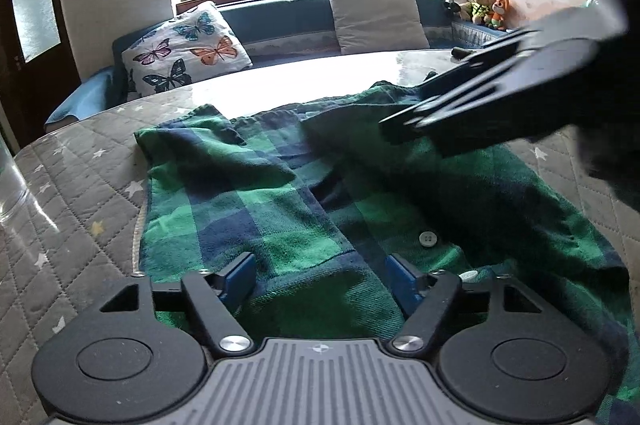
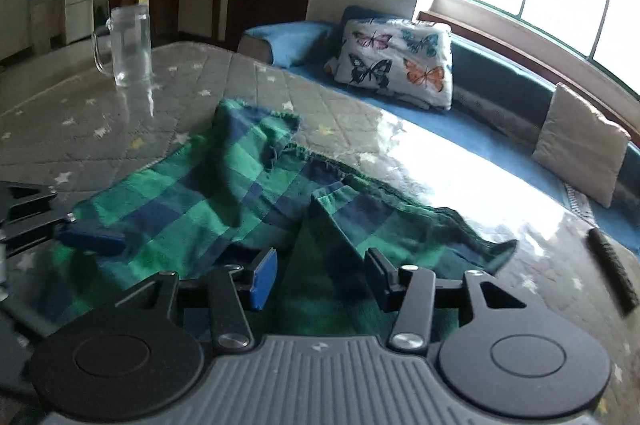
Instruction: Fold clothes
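- The table [image 1: 80, 161], under its quilted grey star-print cover, carries everything, with glare washing out its far side near the window.
- Spread across the near part of it lies the plaid shirt [image 1: 248, 209], green and navy flannel, rumpled, one panel lapped over the other along the middle.
- It looks soft, light and limp; I judge it will sag and drag rather than hold shape, so two grips on hems or corners suit it better than one in mid-panel.
- The sleeve [image 2: 256, 129] trails off toward the glass mug [image 2: 130, 45], which stands well clear of the cloth.
- The left gripper [image 1: 320, 283] hovers low over the near hem, jaws fairly wide, cloth lying between the pads but not pinched.
- The right gripper [image 2: 324, 279] sits over a raised fold, jaws partly apart, nothing clamped.
- A pale button [image 1: 427, 238] marks the placket: a firm, doubled edge, likely a good hold.
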The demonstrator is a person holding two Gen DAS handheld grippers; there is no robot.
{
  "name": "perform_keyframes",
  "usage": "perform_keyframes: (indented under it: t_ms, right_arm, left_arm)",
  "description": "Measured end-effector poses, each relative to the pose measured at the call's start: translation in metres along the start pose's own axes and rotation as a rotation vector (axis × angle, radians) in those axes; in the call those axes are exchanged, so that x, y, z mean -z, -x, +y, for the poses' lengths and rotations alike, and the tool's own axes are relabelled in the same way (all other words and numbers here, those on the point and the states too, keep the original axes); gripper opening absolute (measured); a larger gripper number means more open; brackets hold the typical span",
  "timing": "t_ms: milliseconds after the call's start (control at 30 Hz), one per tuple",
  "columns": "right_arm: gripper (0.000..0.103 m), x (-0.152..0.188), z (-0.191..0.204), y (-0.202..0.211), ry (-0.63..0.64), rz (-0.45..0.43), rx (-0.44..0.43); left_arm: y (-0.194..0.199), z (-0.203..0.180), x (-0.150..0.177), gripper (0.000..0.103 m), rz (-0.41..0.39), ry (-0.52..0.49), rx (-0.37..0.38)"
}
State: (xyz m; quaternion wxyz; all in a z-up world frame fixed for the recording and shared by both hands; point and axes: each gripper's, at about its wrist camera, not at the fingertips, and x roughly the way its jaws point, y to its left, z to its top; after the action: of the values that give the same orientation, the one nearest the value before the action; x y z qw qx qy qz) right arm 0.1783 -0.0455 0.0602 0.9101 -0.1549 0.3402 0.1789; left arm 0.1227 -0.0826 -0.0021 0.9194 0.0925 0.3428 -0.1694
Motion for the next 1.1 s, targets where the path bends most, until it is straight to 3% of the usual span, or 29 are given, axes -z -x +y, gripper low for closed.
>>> perform_keyframes:
  t_ms: [67,100,167,333,433,567,700,867,1100]
  right_arm:
    - [0.044,-0.002,0.001,-0.015,0.017,0.023,-0.004]
    - [0.029,-0.001,0.001,-0.019,0.021,0.028,-0.007]
    - [0.009,0.002,-0.002,-0.021,0.011,0.030,-0.009]
    - [0.000,0.013,-0.024,0.007,-0.053,-0.027,0.020]
    - [0.000,0.021,-0.042,0.029,-0.091,-0.059,0.071]
    - [0.006,0.021,-0.049,0.042,-0.101,-0.050,0.036]
    - [0.028,0.014,-0.033,0.029,-0.074,-0.045,-0.011]
    - [0.039,0.006,-0.008,0.006,-0.041,-0.026,-0.081]
    - [0.039,0.017,0.018,-0.017,0.050,0.043,-0.082]
  left_arm:
    - [-0.003,0.001,0.000,0.064,0.009,0.004,0.006]
    - [-0.004,0.002,0.000,0.060,0.013,0.006,0.009]
    - [-0.006,0.004,0.001,0.057,0.019,0.008,0.012]
    - [-0.008,0.006,0.003,0.049,0.022,0.014,0.013]
    - [-0.008,0.005,0.004,0.048,0.020,0.015,0.013]
    - [-0.009,0.004,0.002,0.048,0.023,0.021,0.006]
    - [-0.008,0.003,0.001,0.048,0.025,0.018,-0.003]
    - [-0.008,0.004,0.002,0.048,0.027,0.012,-0.001]
    - [-0.011,0.005,0.003,0.049,0.026,0.009,0.006]
